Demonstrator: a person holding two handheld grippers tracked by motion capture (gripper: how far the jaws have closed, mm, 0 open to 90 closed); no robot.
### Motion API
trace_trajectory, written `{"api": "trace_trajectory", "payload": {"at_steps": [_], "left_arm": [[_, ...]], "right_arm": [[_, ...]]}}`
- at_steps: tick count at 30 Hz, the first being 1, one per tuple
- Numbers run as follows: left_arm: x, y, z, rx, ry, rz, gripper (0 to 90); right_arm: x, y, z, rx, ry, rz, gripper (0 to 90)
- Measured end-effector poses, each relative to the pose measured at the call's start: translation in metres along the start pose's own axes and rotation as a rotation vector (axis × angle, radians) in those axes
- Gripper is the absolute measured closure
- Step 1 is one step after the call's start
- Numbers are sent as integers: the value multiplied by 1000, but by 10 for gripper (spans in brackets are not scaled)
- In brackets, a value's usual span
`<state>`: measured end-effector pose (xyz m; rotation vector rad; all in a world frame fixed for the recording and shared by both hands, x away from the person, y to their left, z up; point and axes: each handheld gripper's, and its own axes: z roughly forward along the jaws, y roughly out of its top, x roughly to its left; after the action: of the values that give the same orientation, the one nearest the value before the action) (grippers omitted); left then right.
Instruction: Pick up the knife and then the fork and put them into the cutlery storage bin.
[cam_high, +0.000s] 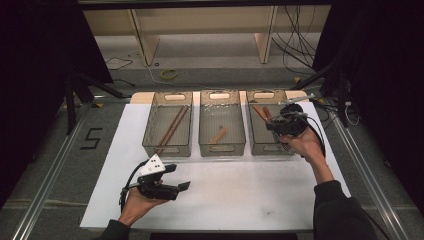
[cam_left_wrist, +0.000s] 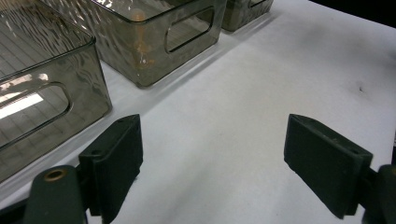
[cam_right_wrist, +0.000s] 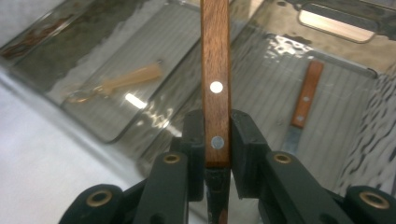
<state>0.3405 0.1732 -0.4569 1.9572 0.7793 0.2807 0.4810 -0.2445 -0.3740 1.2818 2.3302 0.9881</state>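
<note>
Nearest me, my left gripper (cam_high: 184, 185) rests low over the white table (cam_high: 240, 195), jaws wide and empty. Farther off, my right gripper (cam_right_wrist: 217, 140) clamps the wooden-handled knife (cam_right_wrist: 215, 70) above the right bin (cam_high: 260, 149), apparently sorting it beside the matching knife (cam_right_wrist: 306, 100) there.

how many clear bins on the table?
3, in a row across the far side: left bin with chopsticks, middle bin with a small wooden utensil, right bin under the right claw.
</note>
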Motion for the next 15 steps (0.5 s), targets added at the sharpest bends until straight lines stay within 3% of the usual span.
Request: {"api": "trace_trajectory", "payload": {"at_steps": [15], "left_arm": [[2, -7, -3, -2, 19, -13, 186]], "right_arm": [[-21, 26, 39, 61, -72, 92, 777]]}}
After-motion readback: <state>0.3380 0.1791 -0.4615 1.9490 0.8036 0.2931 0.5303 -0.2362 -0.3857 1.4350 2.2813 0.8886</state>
